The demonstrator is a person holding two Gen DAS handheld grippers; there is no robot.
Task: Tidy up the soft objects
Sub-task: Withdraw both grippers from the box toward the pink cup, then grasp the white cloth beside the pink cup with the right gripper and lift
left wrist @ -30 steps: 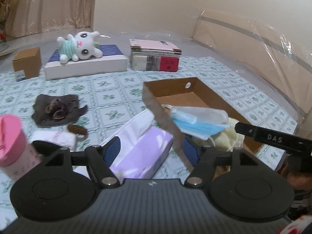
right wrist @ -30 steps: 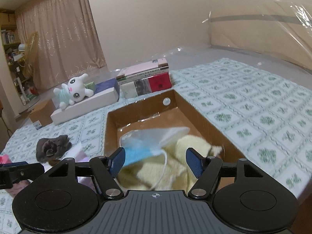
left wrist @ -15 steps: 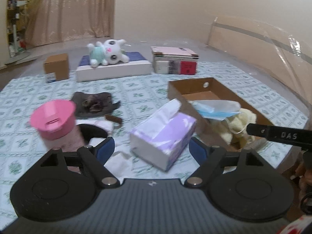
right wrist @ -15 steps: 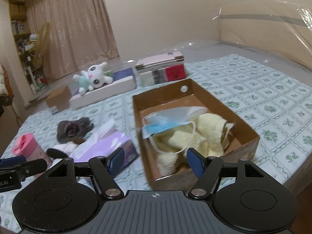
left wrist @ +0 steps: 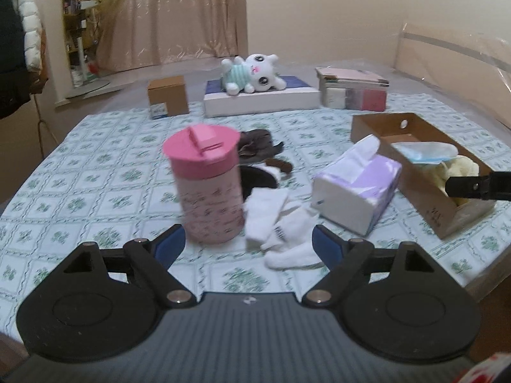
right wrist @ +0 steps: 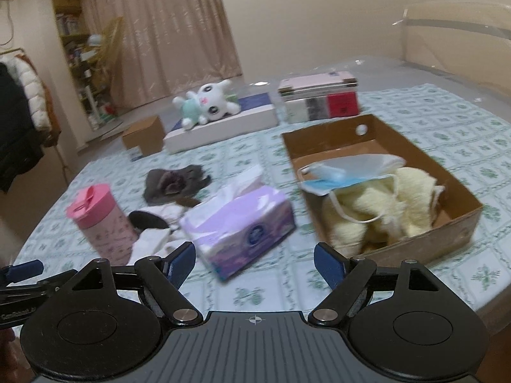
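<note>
The cardboard box (right wrist: 383, 188) at the right of the right wrist view already holds a blue face mask (right wrist: 348, 172) draped over a pale yellow fluffy cloth (right wrist: 383, 210). Outside it, white socks (left wrist: 281, 223) lie in the lower middle of the left wrist view, between the pink canister (left wrist: 207, 185) and the purple tissue pack (left wrist: 357, 188), with a dark brown cloth (left wrist: 258, 146) further up the frame. The plush rabbit (left wrist: 252, 73) rests on a flat white box (left wrist: 262, 102) near the top.

The left gripper (left wrist: 249, 245) has its jaws apart and empty, the socks just ahead of them. The right gripper (right wrist: 254, 260) is likewise spread and empty, facing the tissue pack.

This looks like the gap between placements: the next move probably calls for lowering onto the socks, pinching both layers together, though blur hides how they overlap.
</note>
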